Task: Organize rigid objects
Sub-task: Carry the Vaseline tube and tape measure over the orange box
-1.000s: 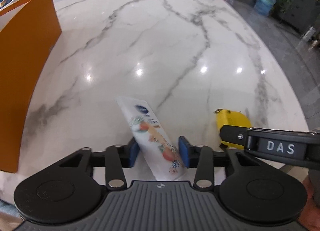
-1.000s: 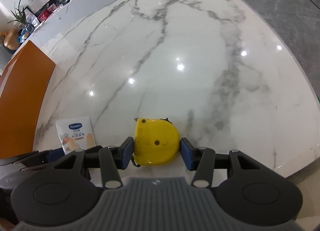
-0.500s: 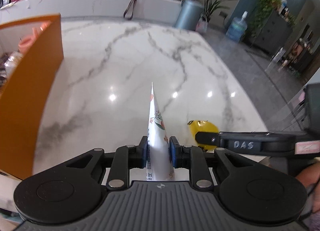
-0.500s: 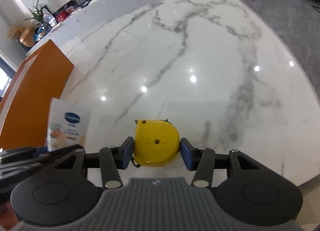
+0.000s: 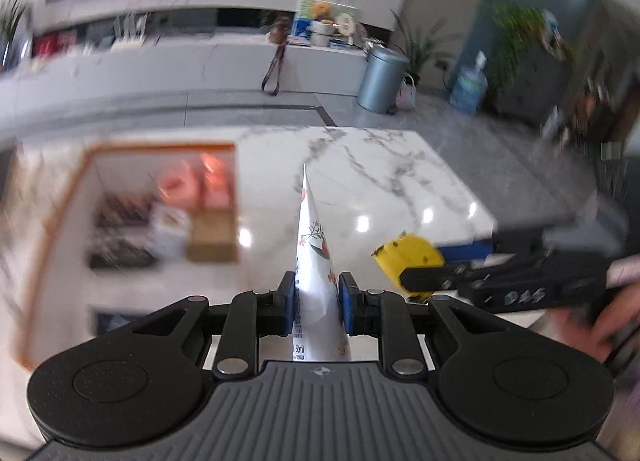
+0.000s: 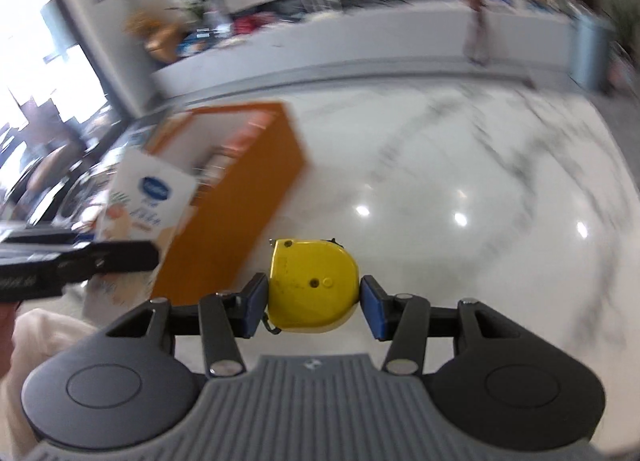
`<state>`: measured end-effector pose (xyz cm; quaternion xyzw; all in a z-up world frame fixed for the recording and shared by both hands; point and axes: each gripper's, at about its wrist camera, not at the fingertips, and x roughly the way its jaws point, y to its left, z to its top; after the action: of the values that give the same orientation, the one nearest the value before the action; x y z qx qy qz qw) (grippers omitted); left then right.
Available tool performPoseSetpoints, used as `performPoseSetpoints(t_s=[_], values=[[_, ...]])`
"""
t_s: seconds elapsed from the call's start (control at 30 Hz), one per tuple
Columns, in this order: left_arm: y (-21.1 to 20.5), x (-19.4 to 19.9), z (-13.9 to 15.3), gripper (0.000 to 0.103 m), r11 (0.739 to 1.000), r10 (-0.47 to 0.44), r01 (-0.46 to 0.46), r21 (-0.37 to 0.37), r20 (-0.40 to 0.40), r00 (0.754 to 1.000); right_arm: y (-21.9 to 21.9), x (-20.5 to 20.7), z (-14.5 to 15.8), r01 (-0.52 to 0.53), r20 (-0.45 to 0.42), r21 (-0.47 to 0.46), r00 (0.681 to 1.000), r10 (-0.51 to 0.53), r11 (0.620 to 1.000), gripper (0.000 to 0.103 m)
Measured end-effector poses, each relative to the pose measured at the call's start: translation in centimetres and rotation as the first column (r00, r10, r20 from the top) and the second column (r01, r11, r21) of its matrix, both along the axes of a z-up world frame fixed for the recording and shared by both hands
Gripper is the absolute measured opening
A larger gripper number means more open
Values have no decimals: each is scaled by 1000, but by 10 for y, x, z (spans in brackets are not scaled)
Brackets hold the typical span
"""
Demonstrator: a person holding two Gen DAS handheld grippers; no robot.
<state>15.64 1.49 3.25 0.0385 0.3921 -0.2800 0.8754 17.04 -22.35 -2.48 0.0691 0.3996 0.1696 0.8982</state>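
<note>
- Both loads are up off the table now; a second ago the tube lay flat on the marble and the tape measure sat on it, and both have been lifted clear since
- Left claw is clamped on the white tube; its jaws were closing during the last second and now the blue pads pinch the tube's lower body, crimped end standing up and away from the claw, edge-on in the left wrist view
- Right claw is clamped on the yellow tape measure; the left pad presses the case, though the far pad looks only just touching, so I judge that grip the less certain of the two
- The orange box has come into view ahead and to the left of the left claw, open top showing blurred items already inside; earlier only its side wall showed
- From the right wrist view the box sits forward-left of the right claw, with the left claw and its tube between the two
- Heavy blur in both views, so both hands are on the move; my read: pick-up finished, carry to the box in progress, drop-off not yet done
- Watch for the two claws crowding each other over the box opening; the tube looks first in line
</note>
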Motion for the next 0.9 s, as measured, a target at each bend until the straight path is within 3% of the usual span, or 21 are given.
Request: performPoseSetpoints(t_s=[0.1, 0.2, 0.3, 0.43, 0.7, 0.8, 0.9], values=[[15, 16, 4, 25, 984, -101, 94, 152, 39, 994, 39, 15, 21, -103, 26, -48, 994, 105, 994, 51], [23, 34, -6, 24, 931, -219, 197, 307, 38, 975, 77, 35, 32, -186, 23, -105, 982, 190, 977, 51], [24, 52, -26, 25, 839, -357, 317, 443, 7, 934, 111, 57, 35, -252, 1, -146, 967, 254, 957, 51], [20, 73, -60, 25, 680, -507, 436, 589, -52, 860, 144, 87, 26, -315, -33, -227, 948, 316, 922, 51], [26, 108, -116, 25, 430, -698, 557, 711, -129, 704, 182, 139, -14, -447, -186, -368, 894, 407, 815, 51], [30, 116, -131, 25, 369, -740, 599, 710, -166, 652, 191, 153, -26, -490, -249, -378, 871, 423, 785, 51], [35, 119, -139, 25, 337, -761, 623, 706, -186, 622, 198, 166, -37, -517, -307, -381, 853, 423, 766, 51]])
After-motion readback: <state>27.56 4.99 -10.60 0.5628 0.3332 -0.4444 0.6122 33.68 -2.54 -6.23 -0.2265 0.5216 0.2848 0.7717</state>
